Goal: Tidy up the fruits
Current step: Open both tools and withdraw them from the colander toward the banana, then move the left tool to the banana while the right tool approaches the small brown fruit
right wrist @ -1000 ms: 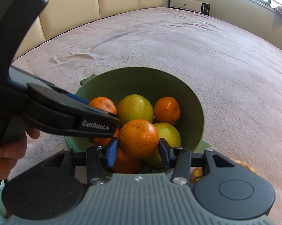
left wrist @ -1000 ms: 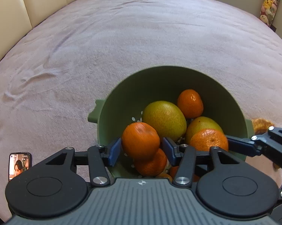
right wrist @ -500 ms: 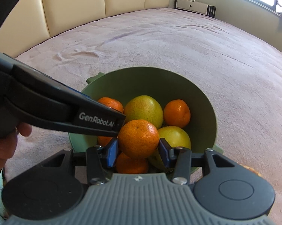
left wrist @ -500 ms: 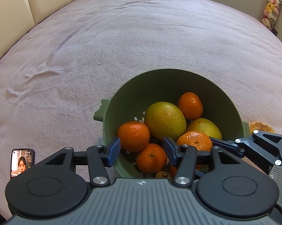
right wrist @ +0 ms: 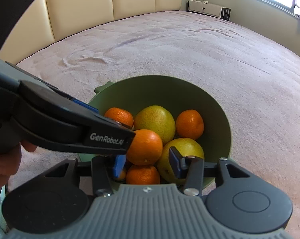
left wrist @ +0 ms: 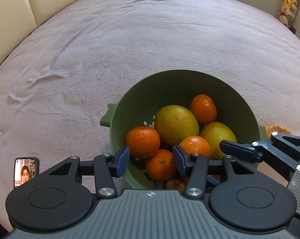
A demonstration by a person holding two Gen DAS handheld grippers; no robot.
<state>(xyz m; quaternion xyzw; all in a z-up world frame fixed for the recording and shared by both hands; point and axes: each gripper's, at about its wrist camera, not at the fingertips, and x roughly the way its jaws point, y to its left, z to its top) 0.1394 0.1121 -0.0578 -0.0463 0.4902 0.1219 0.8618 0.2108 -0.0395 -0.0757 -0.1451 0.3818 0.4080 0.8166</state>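
Note:
A green colander bowl (left wrist: 170,91) on the pink bedspread holds two yellow-green pears (left wrist: 177,124) and several oranges. My left gripper (left wrist: 150,159) hovers over the bowl's near rim, its jaws closing. An orange (left wrist: 161,165) lies lower in the bowl between the blue pads, which touch nothing. My right gripper (right wrist: 147,162) is open over the same bowl (right wrist: 170,93). An orange (right wrist: 145,147) rests on the pile just ahead of its pads, with a gap to the right pad. A left gripper finger (right wrist: 80,131) crosses the right wrist view and hides that orange's left edge.
A phone (left wrist: 26,171) lies on the bedspread to the left of the bowl. A brownish object (left wrist: 277,129) sits just right of the bowl. A hand (right wrist: 4,159) holds the left gripper. A cream padded headboard (right wrist: 110,10) borders the bed.
The orange that was between the left pads has dropped into the bowl. The orange that the right pads gripped now lies free on the pile.

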